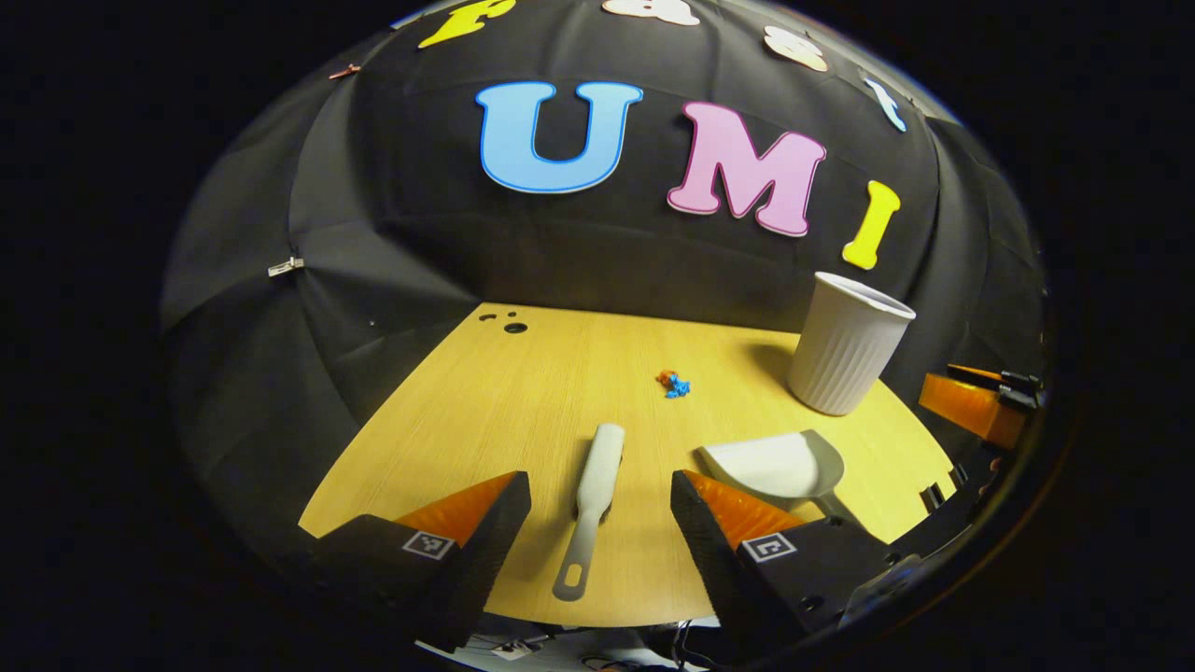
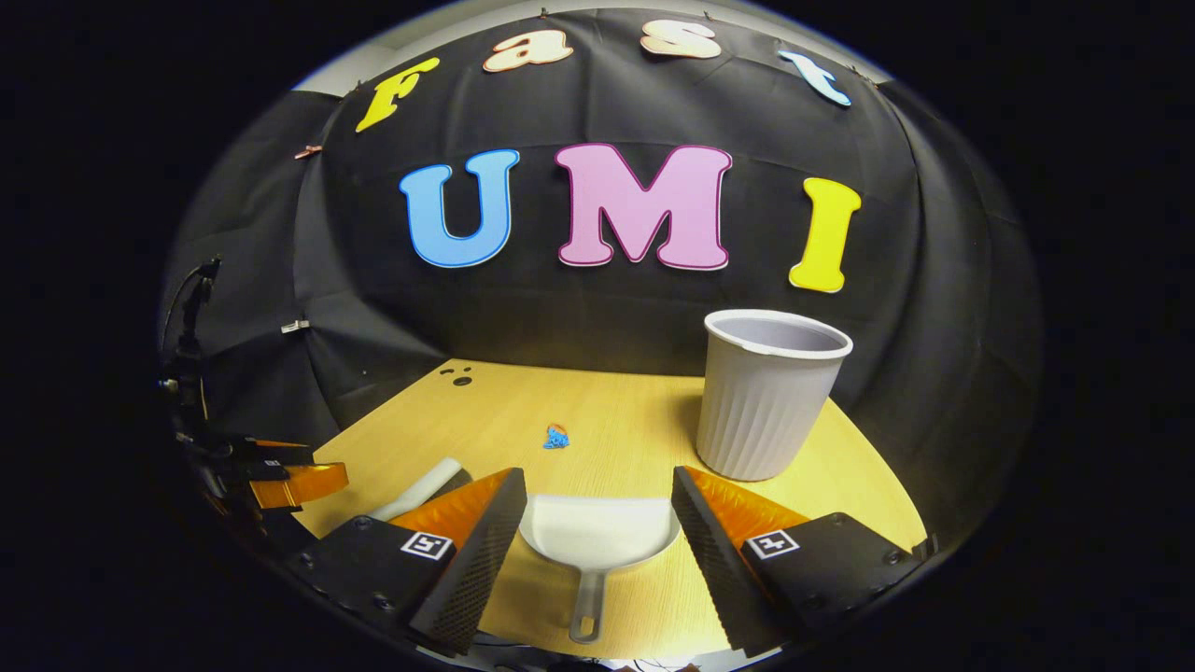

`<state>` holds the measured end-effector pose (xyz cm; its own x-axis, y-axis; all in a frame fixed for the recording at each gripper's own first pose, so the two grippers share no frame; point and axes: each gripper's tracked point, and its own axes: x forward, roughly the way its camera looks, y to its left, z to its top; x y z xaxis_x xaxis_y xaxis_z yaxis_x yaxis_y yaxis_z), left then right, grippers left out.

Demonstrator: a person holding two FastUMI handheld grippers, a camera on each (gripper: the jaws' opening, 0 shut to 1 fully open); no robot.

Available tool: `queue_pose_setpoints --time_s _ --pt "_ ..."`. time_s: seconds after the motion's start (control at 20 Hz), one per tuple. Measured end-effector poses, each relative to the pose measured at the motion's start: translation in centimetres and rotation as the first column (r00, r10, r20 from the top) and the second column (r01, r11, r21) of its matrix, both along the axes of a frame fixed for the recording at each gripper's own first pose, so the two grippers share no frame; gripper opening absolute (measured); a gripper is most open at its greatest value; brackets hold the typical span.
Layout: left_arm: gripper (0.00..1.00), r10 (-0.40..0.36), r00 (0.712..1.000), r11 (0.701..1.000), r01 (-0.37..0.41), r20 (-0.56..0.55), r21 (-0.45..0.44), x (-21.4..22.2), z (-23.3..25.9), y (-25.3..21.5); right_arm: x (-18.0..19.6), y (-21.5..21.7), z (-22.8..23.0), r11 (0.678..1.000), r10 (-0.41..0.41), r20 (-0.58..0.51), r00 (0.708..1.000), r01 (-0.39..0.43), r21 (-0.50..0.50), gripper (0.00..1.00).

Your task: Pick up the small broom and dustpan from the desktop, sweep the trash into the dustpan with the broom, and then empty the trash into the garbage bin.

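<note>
A small white broom (image 1: 592, 504) lies flat on the wooden desktop (image 1: 523, 392), handle toward me, between the spread fingers of my left gripper (image 1: 600, 490), which is open above it. A white dustpan (image 2: 597, 537) lies on the desktop with its handle toward me, between the fingers of my right gripper (image 2: 597, 485), also open. The dustpan (image 1: 780, 464) also shows to the right of the broom in the left gripper view. A small blue and orange scrap of trash (image 1: 672, 383) (image 2: 556, 437) lies mid-table. A white ribbed garbage bin (image 2: 766, 397) (image 1: 848, 343) stands upright at the right.
The broom's head (image 2: 425, 490) peeks out behind my right gripper's left finger. The other gripper (image 2: 280, 481) shows at the far left of the right gripper view, and at the far right edge (image 1: 980, 401) of the left gripper view. Small holes (image 1: 509, 324) mark the desktop's far left corner.
</note>
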<state>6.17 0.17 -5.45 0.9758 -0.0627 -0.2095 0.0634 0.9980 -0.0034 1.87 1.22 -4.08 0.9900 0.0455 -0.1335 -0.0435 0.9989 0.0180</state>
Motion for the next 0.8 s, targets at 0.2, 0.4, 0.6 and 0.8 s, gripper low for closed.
queue_pose_setpoints --time_s 0.2,0.4,0.6,0.8 --pt "0.96 -0.028 0.992 1.000 0.027 -0.122 -0.011 2.2 -2.7 0.0 0.7 -0.2 -1.5 1.000 -0.013 -0.044 0.999 0.014 0.021 0.98" --pt "0.96 -0.017 0.970 0.997 0.035 -0.244 0.066 4.5 -5.5 0.9 1.4 -0.6 -3.4 0.999 -0.017 -0.086 0.996 0.021 0.043 0.98" --pt "0.96 -0.038 0.914 0.991 0.086 -0.405 0.101 6.5 -8.8 0.6 2.1 -1.0 -6.2 0.999 -0.026 -0.166 0.986 0.033 0.038 0.98" --pt "0.96 0.004 0.866 0.983 0.088 -0.500 0.161 8.2 -10.7 0.9 2.7 -1.4 -7.6 0.996 -0.019 -0.217 0.976 0.037 0.082 0.98"
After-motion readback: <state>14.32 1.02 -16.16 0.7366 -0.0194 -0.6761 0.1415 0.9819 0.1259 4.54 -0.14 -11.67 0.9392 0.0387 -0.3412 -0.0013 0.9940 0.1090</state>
